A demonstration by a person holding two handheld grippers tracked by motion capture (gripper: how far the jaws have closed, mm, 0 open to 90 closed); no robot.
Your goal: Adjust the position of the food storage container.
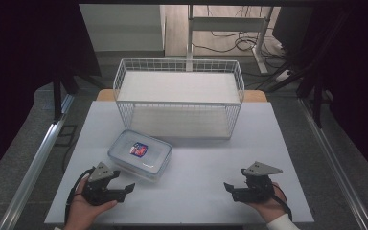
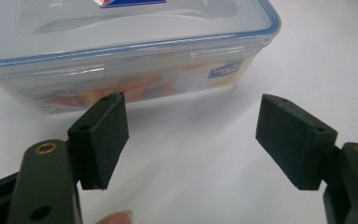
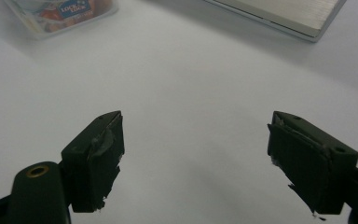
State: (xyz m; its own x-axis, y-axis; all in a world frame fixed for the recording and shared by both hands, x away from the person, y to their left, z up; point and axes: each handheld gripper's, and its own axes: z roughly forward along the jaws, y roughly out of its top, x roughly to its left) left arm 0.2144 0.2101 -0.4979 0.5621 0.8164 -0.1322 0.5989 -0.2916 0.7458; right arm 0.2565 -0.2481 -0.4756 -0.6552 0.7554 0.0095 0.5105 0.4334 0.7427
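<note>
A clear plastic food container [image 1: 140,155] with a blue-rimmed snap lid and a red and blue label lies on the white table [image 1: 196,196], left of centre. My left gripper [image 1: 124,179] sits just in front of it, open and holding nothing. In the left gripper view the container [image 2: 121,46] stands close ahead of the open left gripper [image 2: 191,135], with orange contents showing through its wall. My right gripper [image 1: 235,178] rests near the front right of the table, open over bare surface. In the right gripper view, the right gripper [image 3: 196,158] is also open, and the container's corner [image 3: 65,14] lies far off at upper left.
A white wire basket [image 1: 179,120] stands at the back middle of the table, its open top facing up. Its base edge [image 3: 284,14] appears at the top of the right gripper view. A desk frame and cables lie on the floor beyond.
</note>
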